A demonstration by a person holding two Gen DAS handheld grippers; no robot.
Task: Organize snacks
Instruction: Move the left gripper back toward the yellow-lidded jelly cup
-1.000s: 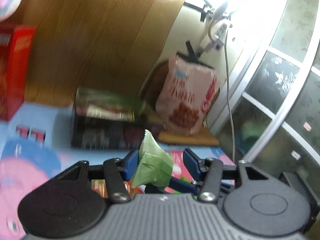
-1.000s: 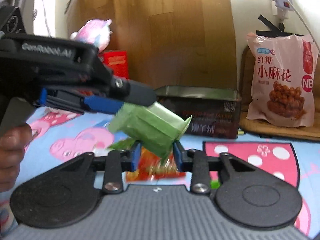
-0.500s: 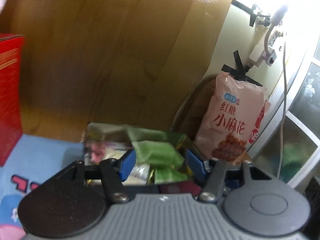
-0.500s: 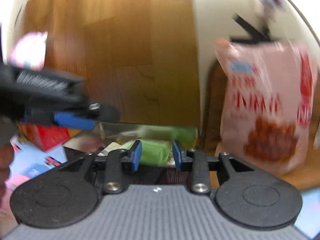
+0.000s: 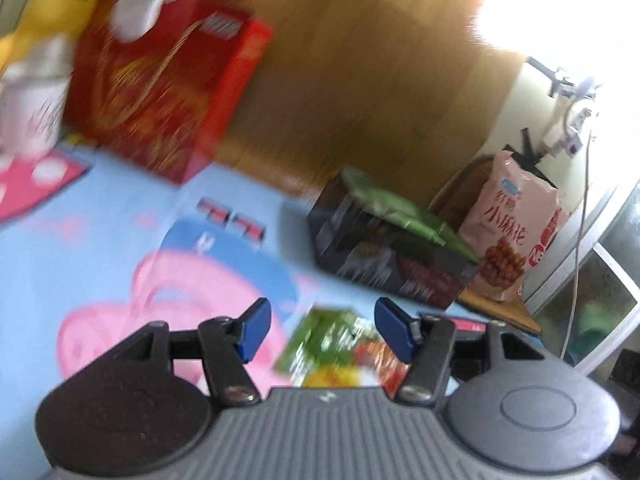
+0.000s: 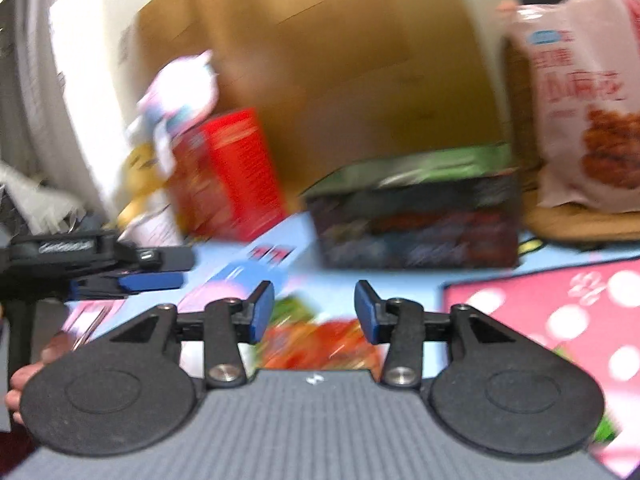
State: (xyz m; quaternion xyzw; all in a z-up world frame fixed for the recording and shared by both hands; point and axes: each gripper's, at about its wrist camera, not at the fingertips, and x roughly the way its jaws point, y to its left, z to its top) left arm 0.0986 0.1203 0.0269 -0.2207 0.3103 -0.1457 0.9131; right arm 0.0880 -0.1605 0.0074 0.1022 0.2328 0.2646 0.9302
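A dark open tin box holding green snack packets stands on the blue cartoon mat; it also shows in the right wrist view. My left gripper is open and empty, above a green and red snack packet lying on the mat. My right gripper is open and empty, above a red-orange snack packet. The left gripper shows at the left of the right wrist view. Both views are blurred.
A red box with plush toys on it stands at the back left. A pink snack bag leans at the back right on a wooden board. A wooden panel backs the mat. A cable hangs at the right.
Both grippers have let go of the green packet, which now lies in the tin box. Both have opened and drawn back and down from the box toward the packets on the mat.
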